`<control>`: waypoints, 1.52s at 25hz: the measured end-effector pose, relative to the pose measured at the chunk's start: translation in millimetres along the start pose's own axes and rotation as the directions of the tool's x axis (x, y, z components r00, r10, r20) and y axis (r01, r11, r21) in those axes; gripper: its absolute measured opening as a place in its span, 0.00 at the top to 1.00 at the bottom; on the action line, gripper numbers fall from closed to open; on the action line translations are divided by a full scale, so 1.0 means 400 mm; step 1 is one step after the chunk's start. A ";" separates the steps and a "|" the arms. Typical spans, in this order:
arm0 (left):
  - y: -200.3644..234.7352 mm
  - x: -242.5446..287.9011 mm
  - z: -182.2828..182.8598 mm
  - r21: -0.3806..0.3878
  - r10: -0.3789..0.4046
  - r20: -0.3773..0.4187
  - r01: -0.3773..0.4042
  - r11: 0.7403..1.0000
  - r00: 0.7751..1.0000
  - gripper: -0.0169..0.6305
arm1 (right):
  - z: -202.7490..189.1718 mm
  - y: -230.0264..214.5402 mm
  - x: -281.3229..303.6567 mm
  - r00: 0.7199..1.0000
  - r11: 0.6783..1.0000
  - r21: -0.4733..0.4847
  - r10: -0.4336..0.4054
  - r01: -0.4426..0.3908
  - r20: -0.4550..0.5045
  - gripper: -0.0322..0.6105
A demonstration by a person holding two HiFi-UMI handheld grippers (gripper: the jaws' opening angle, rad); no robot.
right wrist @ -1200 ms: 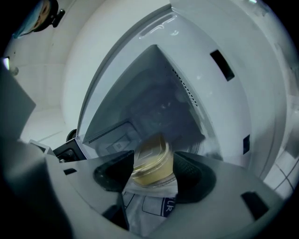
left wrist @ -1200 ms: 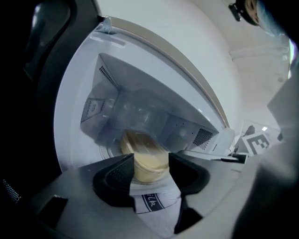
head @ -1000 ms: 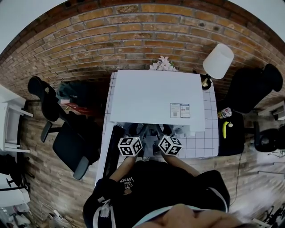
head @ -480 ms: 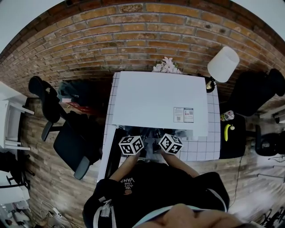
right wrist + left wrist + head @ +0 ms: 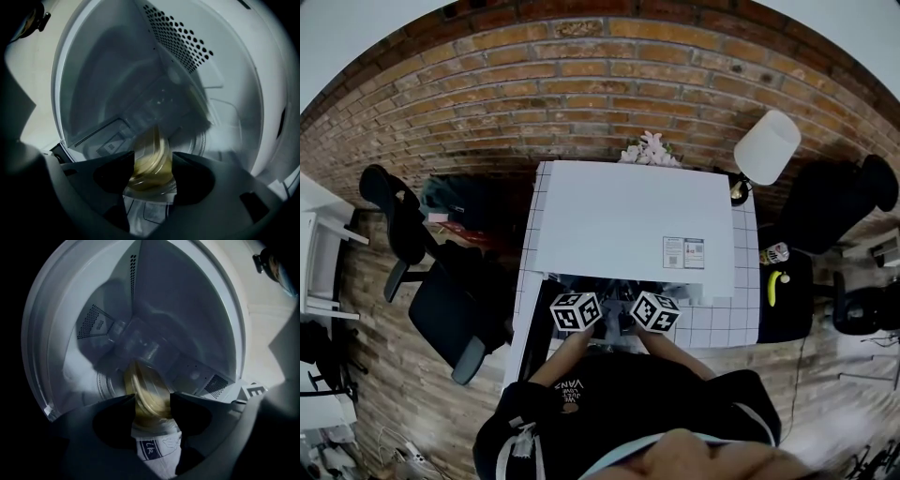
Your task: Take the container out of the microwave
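A clear container (image 5: 147, 397) with yellowish contents sits tilted inside the white microwave (image 5: 637, 216). My left gripper (image 5: 150, 404) is shut on one rim of it. My right gripper (image 5: 152, 161) is shut on the opposite rim of the container (image 5: 151, 159), and the cavity wall and turntable lie beyond. In the head view only the marker cubes of the left gripper (image 5: 575, 310) and the right gripper (image 5: 654, 311) show, side by side at the microwave's open front. The container itself is hidden there.
The microwave stands on a white tiled table (image 5: 731, 319) against a brick wall. Its open door (image 5: 532, 328) hangs at the left. A white lamp (image 5: 766, 147), flowers (image 5: 649, 148), a can (image 5: 772, 253) and a banana (image 5: 773, 287) are nearby. Office chairs (image 5: 431, 281) stand left.
The head camera has shifted a little. Both marker cubes now sit closer to the microwave's front edge and slightly nearer each other.
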State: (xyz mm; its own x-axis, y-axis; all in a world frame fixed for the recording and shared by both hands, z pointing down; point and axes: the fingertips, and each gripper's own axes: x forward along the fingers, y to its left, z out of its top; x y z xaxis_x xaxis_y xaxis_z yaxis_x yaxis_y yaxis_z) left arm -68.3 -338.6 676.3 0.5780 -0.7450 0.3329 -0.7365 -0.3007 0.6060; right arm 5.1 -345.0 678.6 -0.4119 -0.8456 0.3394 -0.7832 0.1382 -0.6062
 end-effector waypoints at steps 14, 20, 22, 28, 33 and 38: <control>-0.024 -0.033 -0.002 0.005 0.023 0.035 -0.023 1.000 0.999 0.61 | -0.001 0.014 -0.034 0.999 0.999 -0.001 0.034 -0.034 -0.020 0.58; -0.042 -0.054 -0.013 0.006 0.038 0.047 -0.038 0.999 0.998 0.61 | -0.005 0.019 -0.060 0.998 0.999 -0.002 0.054 -0.054 -0.031 0.58; -0.048 -0.062 -0.014 0.006 0.040 0.055 -0.041 0.999 0.998 0.61 | -0.005 0.023 -0.069 0.998 0.998 0.002 0.061 -0.061 -0.034 0.58; -0.076 -0.087 -0.025 0.007 0.046 0.073 -0.047 0.999 0.996 0.61 | -0.004 0.030 -0.103 0.996 0.997 -0.006 0.081 -0.081 -0.041 0.58; -0.098 -0.110 -0.035 0.007 0.054 0.091 -0.055 0.998 0.994 0.61 | -0.004 0.035 -0.130 0.994 0.995 -0.011 0.099 -0.100 -0.045 0.58; -0.121 -0.133 -0.051 0.004 0.066 0.111 -0.066 0.998 0.992 0.61 | -0.008 0.038 -0.163 0.992 0.993 -0.017 0.119 -0.120 -0.051 0.58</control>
State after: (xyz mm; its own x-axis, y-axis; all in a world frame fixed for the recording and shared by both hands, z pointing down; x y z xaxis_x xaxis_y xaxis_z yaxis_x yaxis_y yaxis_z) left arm -56.2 -272.1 643.8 0.4858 -0.8247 0.2895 -0.7747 -0.2529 0.5796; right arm 18.6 -286.3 649.5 -0.5254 -0.7957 0.3013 -0.7362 0.2476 -0.6298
